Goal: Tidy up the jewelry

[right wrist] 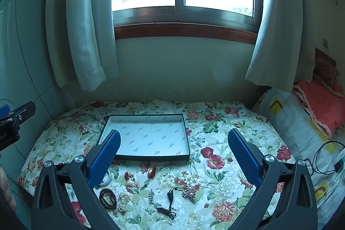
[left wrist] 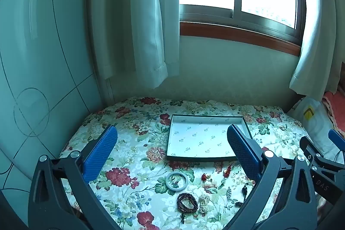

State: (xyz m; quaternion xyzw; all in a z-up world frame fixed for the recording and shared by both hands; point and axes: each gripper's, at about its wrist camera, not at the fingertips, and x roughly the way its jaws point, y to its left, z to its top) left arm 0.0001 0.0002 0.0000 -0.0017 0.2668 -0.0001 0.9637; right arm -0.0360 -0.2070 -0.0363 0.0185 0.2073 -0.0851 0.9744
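Note:
An empty shallow box [left wrist: 200,139] [right wrist: 148,137] with a dark rim and white printed lining lies on a floral bedspread [left wrist: 133,122] [right wrist: 215,122]. In front of it lie a pale jade bangle [left wrist: 177,180], a dark bead bracelet [left wrist: 187,204] [right wrist: 107,197], a pearl piece [left wrist: 203,203] [right wrist: 123,201], small red charms [left wrist: 227,170] [right wrist: 152,172], a silver pendant [right wrist: 151,195], a black cord pendant [right wrist: 170,197] and a beaded brooch [right wrist: 189,190]. My left gripper [left wrist: 172,148] and right gripper [right wrist: 174,148] hover above them, both open and empty.
A wall with a window and curtains [left wrist: 133,25] [right wrist: 86,25] stands behind the bed. A panelled wardrobe [left wrist: 43,57] is on the left. Pillows and a pink blanket [right wrist: 319,105] lie on the right, with a black cable [right wrist: 325,156] on them.

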